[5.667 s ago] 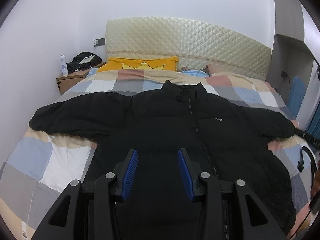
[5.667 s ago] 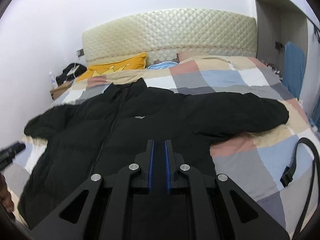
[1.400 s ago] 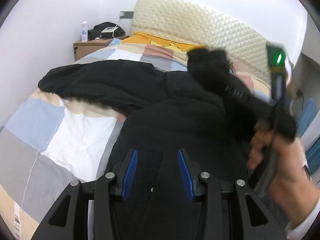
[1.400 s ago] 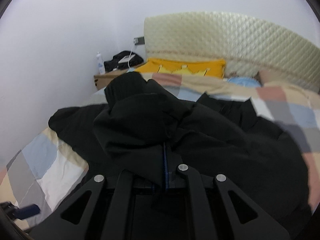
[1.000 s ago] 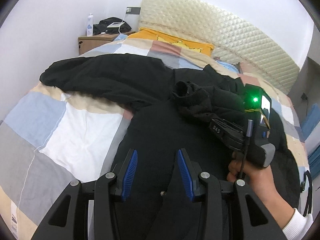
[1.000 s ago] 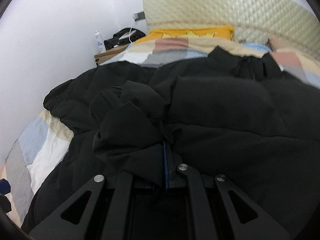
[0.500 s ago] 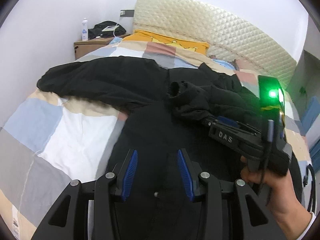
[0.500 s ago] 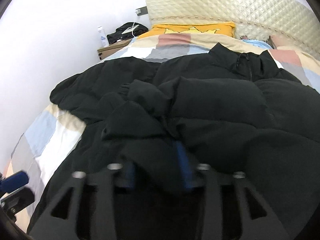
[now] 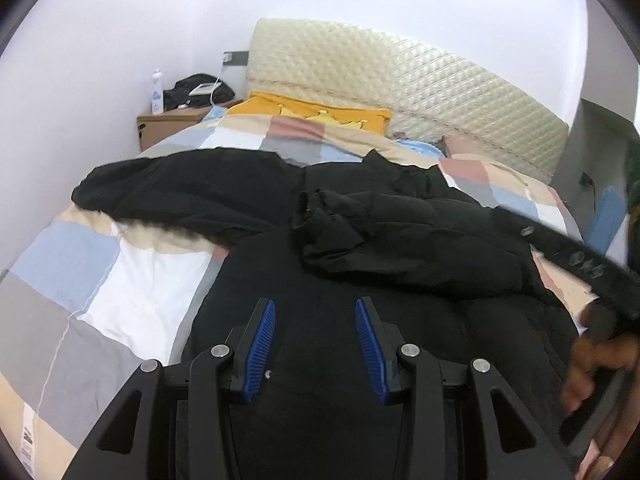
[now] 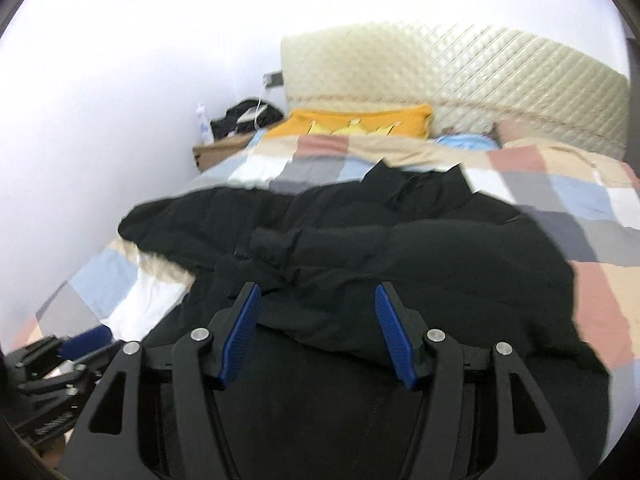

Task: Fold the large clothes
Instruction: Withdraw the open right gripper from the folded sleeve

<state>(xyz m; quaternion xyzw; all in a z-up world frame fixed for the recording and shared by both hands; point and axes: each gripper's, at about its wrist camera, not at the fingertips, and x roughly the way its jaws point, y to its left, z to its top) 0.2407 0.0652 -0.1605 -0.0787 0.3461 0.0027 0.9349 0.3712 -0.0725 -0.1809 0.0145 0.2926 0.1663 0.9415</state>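
The left tool (image 9: pixel 315 344) points forward and down, its blue pads parted with nothing between them. The right tool (image 10: pixel 316 336) tilts down too, jaws opening, nothing gripped. A blurred right hand (image 9: pixel 596 364) grips its handle.

Right sleeve (image 10: pixel 320 248) now released across jacket (image 10: pixel 440 300).

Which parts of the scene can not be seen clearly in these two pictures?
- Jacket hem: both views, hidden behind the gripper bodies.
- Bottle label: both views, too small; the right view is also blurred.
- Right gripper: left view, blurred and cut off by the edge; its jaws are out of frame.
- Items on the nightstand: a dark heap, not identifiable.
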